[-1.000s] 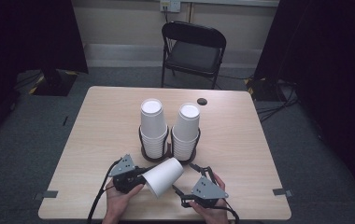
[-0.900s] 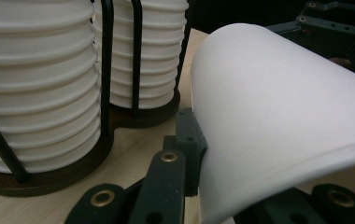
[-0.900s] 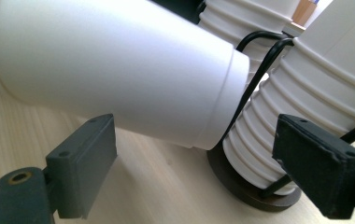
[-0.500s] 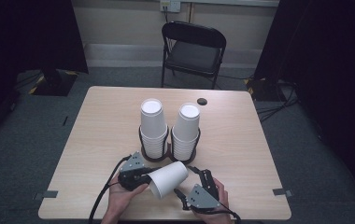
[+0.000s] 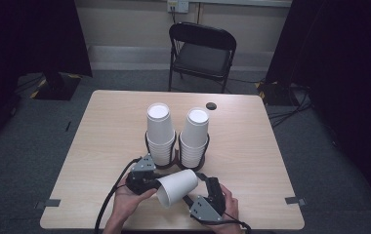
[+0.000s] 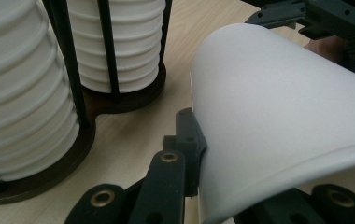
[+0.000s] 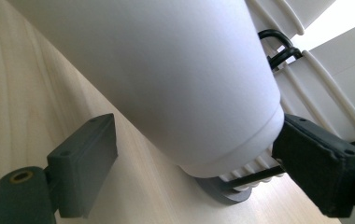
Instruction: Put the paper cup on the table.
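High view: paper cup (image 5: 176, 186) in left claw (image 5: 150, 181), near table edge (image 5: 174, 228)

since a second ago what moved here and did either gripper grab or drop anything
The left gripper carried the cup, which lies on its side, slightly toward the right gripper, whose hand turned inward beside the cup's base. The left's hold on the rim end is unchanged; the right jaws flank the base without clearly touching. The two cup stacks in their holder stayed put.
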`<move>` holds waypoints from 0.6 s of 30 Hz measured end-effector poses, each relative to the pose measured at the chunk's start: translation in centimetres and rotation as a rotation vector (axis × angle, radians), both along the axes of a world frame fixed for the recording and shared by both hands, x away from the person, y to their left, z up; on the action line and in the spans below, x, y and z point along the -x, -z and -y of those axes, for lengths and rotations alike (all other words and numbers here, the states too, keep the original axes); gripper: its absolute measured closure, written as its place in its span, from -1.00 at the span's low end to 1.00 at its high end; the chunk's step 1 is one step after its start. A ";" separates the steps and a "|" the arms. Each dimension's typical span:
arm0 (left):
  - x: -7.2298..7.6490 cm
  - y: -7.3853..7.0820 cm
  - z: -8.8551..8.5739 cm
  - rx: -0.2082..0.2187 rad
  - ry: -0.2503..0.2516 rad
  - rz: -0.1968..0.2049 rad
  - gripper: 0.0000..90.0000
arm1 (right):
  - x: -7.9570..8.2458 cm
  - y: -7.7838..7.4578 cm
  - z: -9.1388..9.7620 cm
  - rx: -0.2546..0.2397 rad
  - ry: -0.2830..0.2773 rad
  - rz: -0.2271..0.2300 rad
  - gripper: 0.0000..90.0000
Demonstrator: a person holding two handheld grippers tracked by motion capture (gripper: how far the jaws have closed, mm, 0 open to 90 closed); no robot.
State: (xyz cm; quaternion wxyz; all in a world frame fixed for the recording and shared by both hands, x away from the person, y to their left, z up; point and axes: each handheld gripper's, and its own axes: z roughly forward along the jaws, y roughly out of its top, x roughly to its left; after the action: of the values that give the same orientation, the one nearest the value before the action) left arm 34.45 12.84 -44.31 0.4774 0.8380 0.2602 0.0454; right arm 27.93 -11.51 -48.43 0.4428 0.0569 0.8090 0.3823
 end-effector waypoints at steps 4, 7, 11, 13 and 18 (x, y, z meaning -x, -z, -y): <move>-0.2 -0.4 0.4 -0.043 0.003 -0.015 0.91 | 0.2 0.0 -0.3 0.024 0.026 0.052 -0.70; -0.2 -0.7 0.8 -0.042 0.016 -0.024 0.91 | 0.3 0.1 -0.6 0.049 0.019 0.092 -0.70; -0.4 -0.8 1.2 -0.035 0.012 -0.035 0.91 | 0.4 -0.1 -1.3 0.119 0.009 0.152 -0.70; -0.5 -1.0 1.4 -0.042 0.009 -0.046 0.91 | 0.4 -0.3 -1.6 0.139 0.016 0.174 -0.70; -0.4 -1.3 2.0 -0.064 0.023 -0.055 0.91 | 0.6 -0.1 -2.4 0.161 0.001 0.217 -0.71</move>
State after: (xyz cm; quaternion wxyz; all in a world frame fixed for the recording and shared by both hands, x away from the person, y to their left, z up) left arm 34.86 10.81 -42.99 0.4435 0.8567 0.2620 0.0249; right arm 27.37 -9.10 -48.31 0.5310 -0.0202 0.7843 0.3200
